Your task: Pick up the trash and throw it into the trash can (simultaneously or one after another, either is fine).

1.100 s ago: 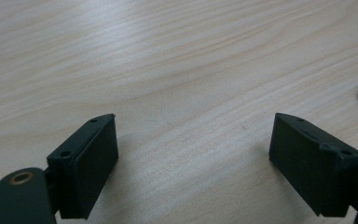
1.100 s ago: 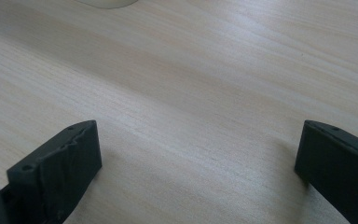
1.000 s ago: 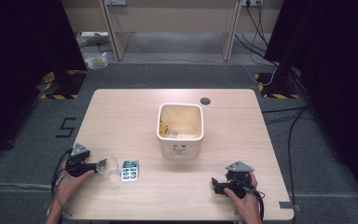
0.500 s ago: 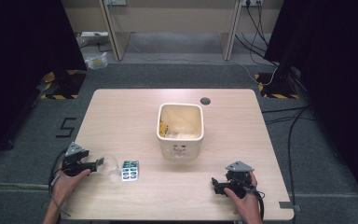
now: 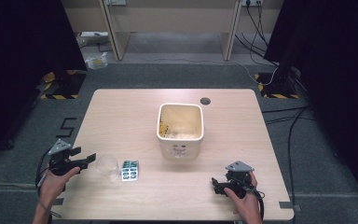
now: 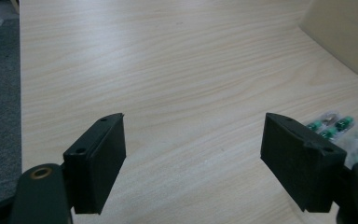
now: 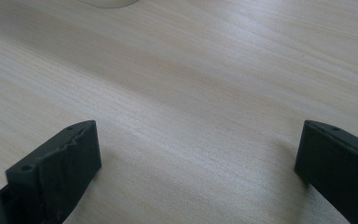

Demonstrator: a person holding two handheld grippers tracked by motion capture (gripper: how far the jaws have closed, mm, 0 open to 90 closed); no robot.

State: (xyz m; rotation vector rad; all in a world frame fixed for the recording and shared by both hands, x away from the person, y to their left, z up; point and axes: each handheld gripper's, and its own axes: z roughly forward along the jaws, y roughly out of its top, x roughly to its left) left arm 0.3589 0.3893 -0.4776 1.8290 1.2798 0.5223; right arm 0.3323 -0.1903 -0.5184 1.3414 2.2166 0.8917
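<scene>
High view: clear cup between left claw and blister pack.

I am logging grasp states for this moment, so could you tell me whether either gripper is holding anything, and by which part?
Nothing is held. The left gripper is open beside the clear cup, and the right gripper is open over bare table.

Clear glass and blister pack just ahead of left hand-held gripper; bare tabletop beyond.
</scene>
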